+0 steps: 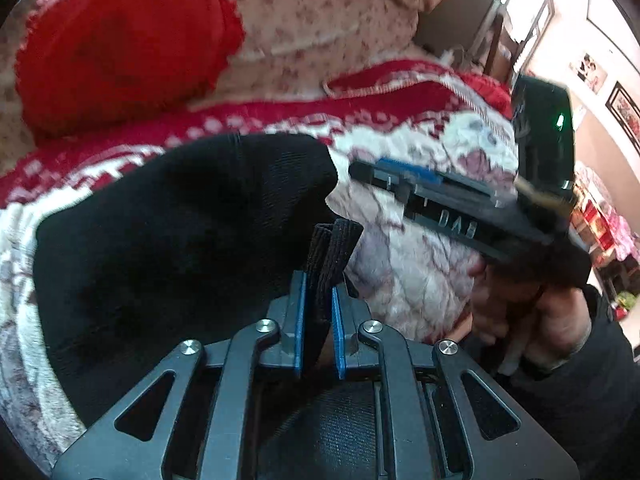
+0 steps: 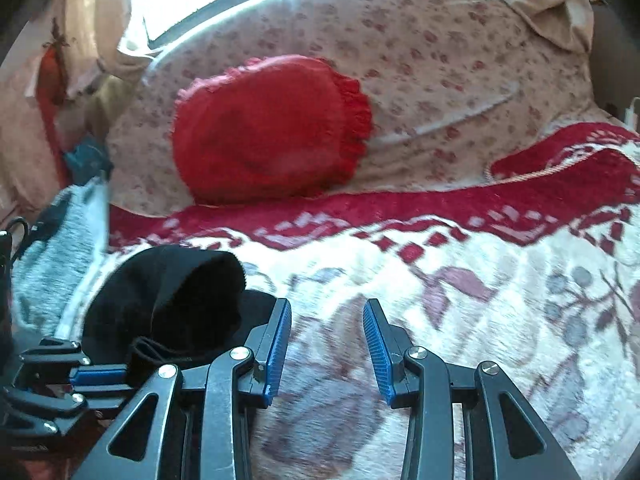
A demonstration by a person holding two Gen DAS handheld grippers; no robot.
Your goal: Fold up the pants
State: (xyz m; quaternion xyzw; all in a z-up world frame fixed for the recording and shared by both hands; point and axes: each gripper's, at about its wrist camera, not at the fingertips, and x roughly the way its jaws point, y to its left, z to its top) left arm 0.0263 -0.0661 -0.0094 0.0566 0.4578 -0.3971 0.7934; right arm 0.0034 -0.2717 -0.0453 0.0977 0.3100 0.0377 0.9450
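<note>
The black pants (image 1: 180,240) lie bunched on a red and white blanket (image 1: 420,272). My left gripper (image 1: 319,280) is shut on a ribbed black edge of the pants, which sticks up between its blue pads. In the right wrist view the pants (image 2: 172,300) sit at the lower left, with the left gripper (image 2: 126,376) gripping their edge from the left. My right gripper (image 2: 326,304) hovers open over bare blanket just right of the pants, with nothing between its fingers. It also shows side-on in the left wrist view as the right gripper (image 1: 360,170), held by a hand (image 1: 532,320).
A red frilled cushion (image 2: 268,128) rests behind the blanket (image 2: 460,280) on a flowered bed sheet (image 2: 440,60). A pale grey cloth (image 2: 56,248) lies at the left edge. Room walls with pictures (image 1: 624,112) show at the far right.
</note>
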